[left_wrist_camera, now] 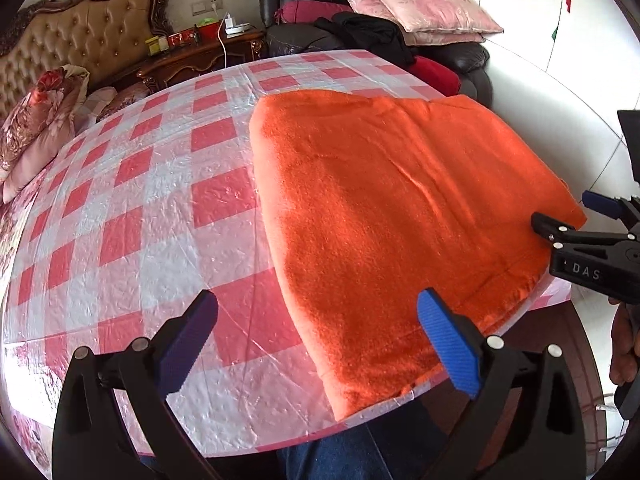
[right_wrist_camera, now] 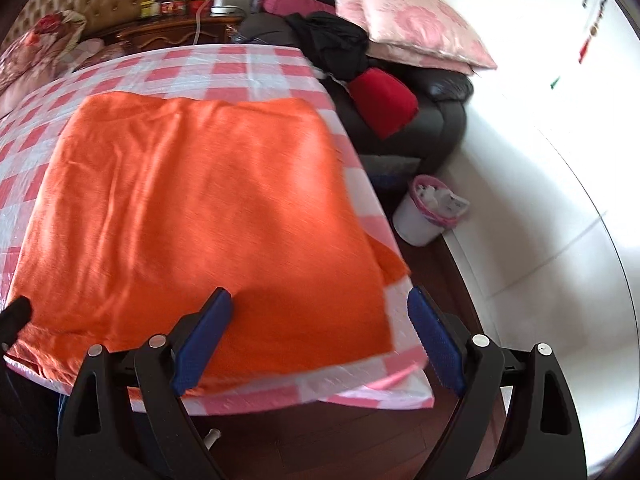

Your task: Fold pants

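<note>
The table [left_wrist_camera: 132,184] has a pink and white checked cover. Its left part is bare, so there is lots of open room there. The orange pants [left_wrist_camera: 392,200] lie folded flat on the right part of the table. Their near edge runs along the table's front edge. On the right, a strip of checked cover shows between the pants and the table's right edge. A corner of the pants sticks out there, close to that edge.

Behind the table stand a brown bed head [left_wrist_camera: 80,32], a dark wood side table [left_wrist_camera: 192,56] and a dark sofa [right_wrist_camera: 432,120] with pink pillows [right_wrist_camera: 416,28]. A small white bin [right_wrist_camera: 424,216] sits on the floor past the table's right side.

The left gripper [left_wrist_camera: 318,332] points down at the near left corner of the pants. Its fingers are wide apart and hold nothing. One blue pad [left_wrist_camera: 452,344] is over the pants and the other over the bare cover.

The right gripper [right_wrist_camera: 320,336] points down at the near right corner of the pants. Its fingers are wide apart too, and nothing is pinched.
</note>
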A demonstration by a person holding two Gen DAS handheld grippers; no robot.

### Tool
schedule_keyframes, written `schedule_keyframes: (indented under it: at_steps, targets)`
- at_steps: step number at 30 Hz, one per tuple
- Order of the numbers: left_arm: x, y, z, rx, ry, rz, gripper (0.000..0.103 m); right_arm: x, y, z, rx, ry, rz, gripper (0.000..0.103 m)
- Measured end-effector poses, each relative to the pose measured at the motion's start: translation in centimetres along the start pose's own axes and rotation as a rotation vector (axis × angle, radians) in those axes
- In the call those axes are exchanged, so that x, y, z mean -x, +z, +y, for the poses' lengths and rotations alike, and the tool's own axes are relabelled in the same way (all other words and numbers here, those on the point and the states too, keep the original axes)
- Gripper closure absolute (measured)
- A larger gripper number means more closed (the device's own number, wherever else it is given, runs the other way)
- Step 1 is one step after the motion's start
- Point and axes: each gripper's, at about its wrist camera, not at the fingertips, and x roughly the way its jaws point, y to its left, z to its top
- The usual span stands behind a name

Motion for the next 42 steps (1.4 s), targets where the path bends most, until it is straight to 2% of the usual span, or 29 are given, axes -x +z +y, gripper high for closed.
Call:
schedule_keyframes:
  at_steps: [7, 16, 23, 28, 42]
  targets:
    - [3.7, -0.2, -0.2, -0.001, -0.017, -0.080, 0.007, 2.1, -1.1, -1.5, -0.030, -0.039, 0.004, 0.017]
    - [8.6, -1.1, -1.9, -0.018, -0.088, -0.159, 0.006, 8.5, -2.4, -2.3, -0.062, -0.059, -0.074, 0.017]
    - [10.8, -1.5, -2.3, -0.010, -0.142, -0.177, 0.006, 11.8, -2.6, -2.2, -0.086, -0.074, -0.123, 0.017]
    - [11.4, -1.6, -2.4, -0.008, -0.144, -0.192, 0.004, 12.6, -2.7, -1.8, -0.078, -0.078, -0.136, 0.017]
    - [10.4, -1.8, -2.4, -0.016, -0.142, -0.171, 0.002, 11.0, -3.0, -2.1, -0.090, -0.083, -0.103, 0.017]
